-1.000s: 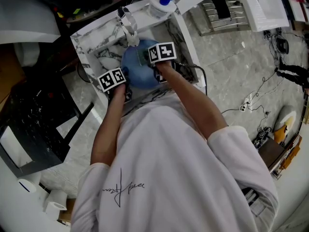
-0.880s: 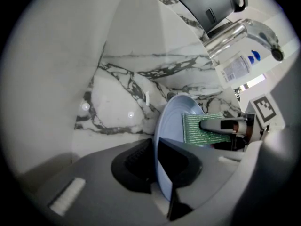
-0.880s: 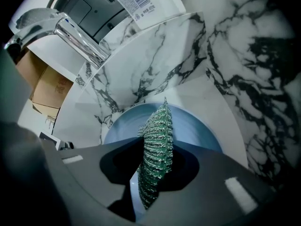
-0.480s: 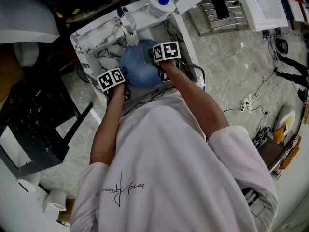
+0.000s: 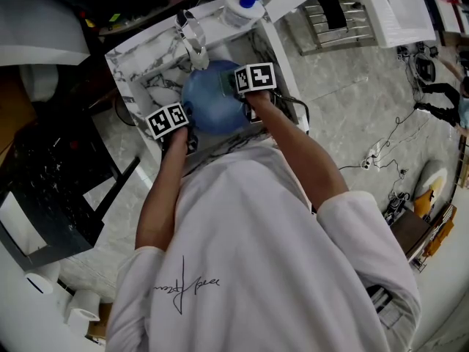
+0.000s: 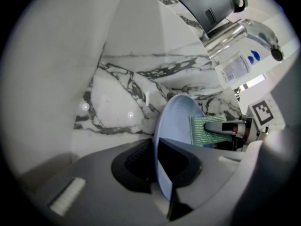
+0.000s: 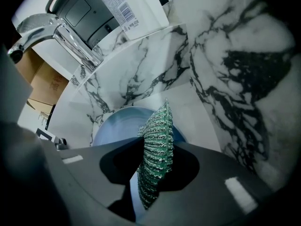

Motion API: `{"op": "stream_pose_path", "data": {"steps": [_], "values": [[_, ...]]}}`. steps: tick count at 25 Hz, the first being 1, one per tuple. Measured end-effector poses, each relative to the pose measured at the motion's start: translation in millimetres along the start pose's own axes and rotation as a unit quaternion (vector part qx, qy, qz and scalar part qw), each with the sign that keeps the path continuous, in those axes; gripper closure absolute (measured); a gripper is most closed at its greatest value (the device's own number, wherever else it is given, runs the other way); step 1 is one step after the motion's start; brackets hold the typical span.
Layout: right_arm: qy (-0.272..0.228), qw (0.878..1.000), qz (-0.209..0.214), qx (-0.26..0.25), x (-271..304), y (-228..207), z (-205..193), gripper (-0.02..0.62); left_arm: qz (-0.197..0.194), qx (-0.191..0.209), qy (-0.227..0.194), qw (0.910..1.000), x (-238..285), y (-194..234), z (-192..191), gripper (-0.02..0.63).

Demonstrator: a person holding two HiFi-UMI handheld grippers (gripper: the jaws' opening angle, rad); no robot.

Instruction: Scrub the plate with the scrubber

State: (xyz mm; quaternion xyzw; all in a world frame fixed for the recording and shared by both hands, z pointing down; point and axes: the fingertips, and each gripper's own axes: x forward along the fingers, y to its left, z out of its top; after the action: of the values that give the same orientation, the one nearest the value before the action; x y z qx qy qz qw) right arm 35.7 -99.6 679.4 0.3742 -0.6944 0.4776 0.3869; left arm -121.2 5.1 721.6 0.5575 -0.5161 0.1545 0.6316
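Observation:
A light blue plate [image 5: 211,107] is held over the marble sink [image 5: 157,68], and my left gripper [image 6: 157,173] is shut on its rim [image 6: 162,140]. The plate stands nearly on edge in the left gripper view. A green scrubber [image 7: 155,154] is clamped in my right gripper [image 7: 153,180], which presses it flat against the plate [image 7: 117,124]. In the left gripper view the scrubber [image 6: 204,131] lies on the plate's upper right part with the right gripper's fingers [image 6: 233,127] behind it. In the head view both marker cubes sit over the plate, the left gripper [image 5: 179,127] at its near left edge and the right gripper [image 5: 245,94] at its right.
A chrome tap [image 5: 193,39] arches over the sink, and a soap bottle with a blue cap [image 5: 244,4] stands behind it on the rim. A dark appliance [image 6: 207,4] sits past the tap. Sink walls [image 7: 225,60] close in on both sides.
My right gripper has slid the scrubber across the plate toward its right edge. The left gripper and the plate stay where they were.

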Motion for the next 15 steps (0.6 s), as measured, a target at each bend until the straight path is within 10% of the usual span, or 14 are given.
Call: {"op": "stream_pose_path", "data": {"steps": [15], "values": [[-0.005, 0.998, -0.054, -0.016, -15.6, -26.8, 2.4, 0.529, -0.001, -0.002, 0.0, 1.0, -0.1, 0.0, -0.1, 0.517]]}}
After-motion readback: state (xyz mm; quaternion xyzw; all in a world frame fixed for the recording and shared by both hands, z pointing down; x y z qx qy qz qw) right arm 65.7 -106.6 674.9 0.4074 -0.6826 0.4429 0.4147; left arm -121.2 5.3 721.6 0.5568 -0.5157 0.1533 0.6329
